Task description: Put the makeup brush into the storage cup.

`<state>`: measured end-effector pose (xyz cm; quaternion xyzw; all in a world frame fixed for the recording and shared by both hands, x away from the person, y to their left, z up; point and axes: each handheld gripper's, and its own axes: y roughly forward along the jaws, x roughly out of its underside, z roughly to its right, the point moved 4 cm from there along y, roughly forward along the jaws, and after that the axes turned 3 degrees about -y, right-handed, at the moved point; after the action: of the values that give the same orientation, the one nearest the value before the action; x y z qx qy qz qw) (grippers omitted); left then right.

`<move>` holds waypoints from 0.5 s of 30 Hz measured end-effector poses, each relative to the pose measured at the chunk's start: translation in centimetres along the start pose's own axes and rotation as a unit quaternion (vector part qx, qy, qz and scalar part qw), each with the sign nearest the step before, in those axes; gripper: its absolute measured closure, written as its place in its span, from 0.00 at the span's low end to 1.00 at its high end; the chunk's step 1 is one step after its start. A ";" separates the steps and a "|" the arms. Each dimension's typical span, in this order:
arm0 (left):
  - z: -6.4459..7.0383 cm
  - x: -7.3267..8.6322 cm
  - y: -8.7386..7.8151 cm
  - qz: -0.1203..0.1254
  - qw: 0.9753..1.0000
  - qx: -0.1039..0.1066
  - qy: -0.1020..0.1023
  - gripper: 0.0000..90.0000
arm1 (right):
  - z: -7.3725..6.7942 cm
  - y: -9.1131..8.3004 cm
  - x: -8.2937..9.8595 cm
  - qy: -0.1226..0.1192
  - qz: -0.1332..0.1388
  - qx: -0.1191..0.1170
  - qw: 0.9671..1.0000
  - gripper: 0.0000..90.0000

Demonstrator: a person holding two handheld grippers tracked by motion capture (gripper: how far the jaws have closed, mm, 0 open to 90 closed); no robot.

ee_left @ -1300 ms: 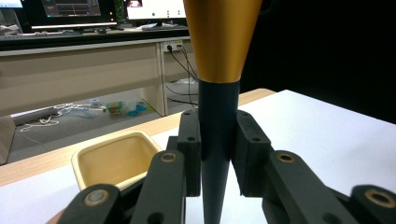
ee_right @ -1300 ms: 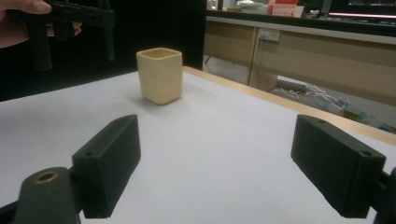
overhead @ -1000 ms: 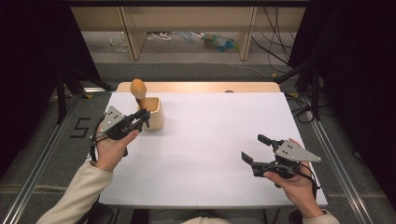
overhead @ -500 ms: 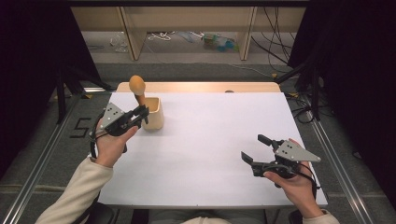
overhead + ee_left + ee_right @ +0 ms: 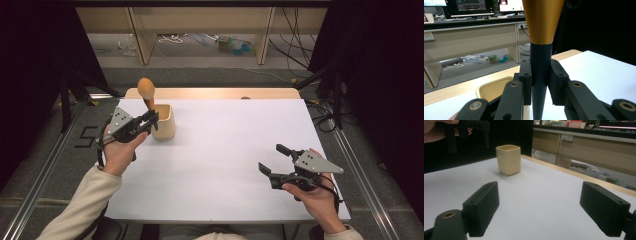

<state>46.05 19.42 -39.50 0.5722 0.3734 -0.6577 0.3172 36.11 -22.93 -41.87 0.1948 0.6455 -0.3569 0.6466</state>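
Note:
A utensil [image 5: 145,88] with a golden-brown bulb handle and a dark tapered shaft [image 5: 540,75] stands upright at the table's back left. My left gripper [image 5: 150,119] is shut on the shaft, just below the golden part [image 5: 542,22]. Right beside it stands a cream square cup [image 5: 164,122], with its rim [image 5: 496,86] low behind the jaws. The shaft's lower end is hidden. My right gripper [image 5: 271,158] hovers open over the front right of the table. In the right gripper view the cup [image 5: 509,160] stands far ahead of its jaws, and nothing lies between them.
The white table top [image 5: 225,140] has a wooden strip [image 5: 215,93] along its far edge. Beyond it are desk legs, cables and clutter on the floor [image 5: 230,42]. Metal rails [image 5: 45,170] run along both sides. The other hand and its gripper [image 5: 466,128] hang above the cup.
My left gripper has risen slightly with the utensil, whose golden top now sits a little higher. The right gripper has stayed in place, open.

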 end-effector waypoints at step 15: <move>-0.3 -0.2 0.6 0.000 1.000 -0.006 0.000 0.83 | 0.0 -0.1 0.1 0.006 -0.005 0.001 1.000 0.19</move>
<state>46.74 19.38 -39.38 0.5703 0.3774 -0.6553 0.3208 36.04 -22.95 -41.92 0.1944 0.6502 -0.3592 0.6407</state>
